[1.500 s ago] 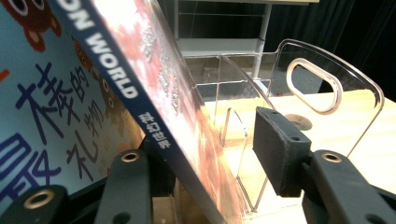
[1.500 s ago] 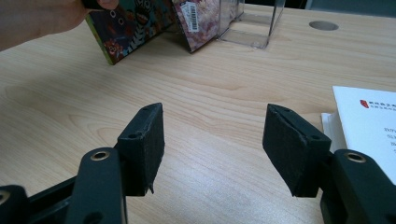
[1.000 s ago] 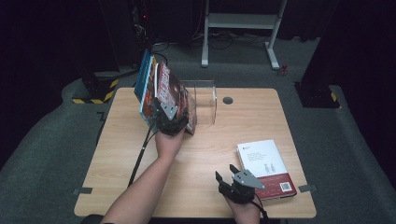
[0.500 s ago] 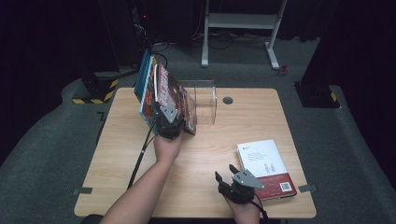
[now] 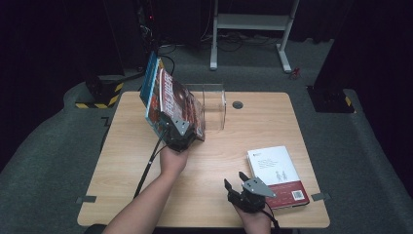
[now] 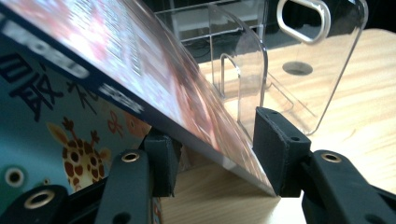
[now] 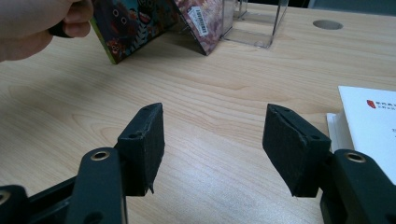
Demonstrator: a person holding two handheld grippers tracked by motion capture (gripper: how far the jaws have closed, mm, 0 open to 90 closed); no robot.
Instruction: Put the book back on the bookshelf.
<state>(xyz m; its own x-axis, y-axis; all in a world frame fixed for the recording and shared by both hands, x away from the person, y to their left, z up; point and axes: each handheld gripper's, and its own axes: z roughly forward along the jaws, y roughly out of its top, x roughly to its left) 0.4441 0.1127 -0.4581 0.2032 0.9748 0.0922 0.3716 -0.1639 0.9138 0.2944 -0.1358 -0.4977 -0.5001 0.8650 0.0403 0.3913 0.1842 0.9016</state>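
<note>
Tilted-further books [image 5: 170, 102], two; one apart [image 5: 277, 175]

Lab or studio recording space: black curtains [image 5: 58, 44] behind the wooden surface [image 5: 272, 122], grey carpet [image 5: 370, 161], hazard-striped base [image 5: 104, 95] left of it.

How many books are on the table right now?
3. Two lean together by the clear rack: a red-covered book with its lower edge between the left hand-held gripper jaws, a teal book behind it. A white book lies flat at the right.
</note>
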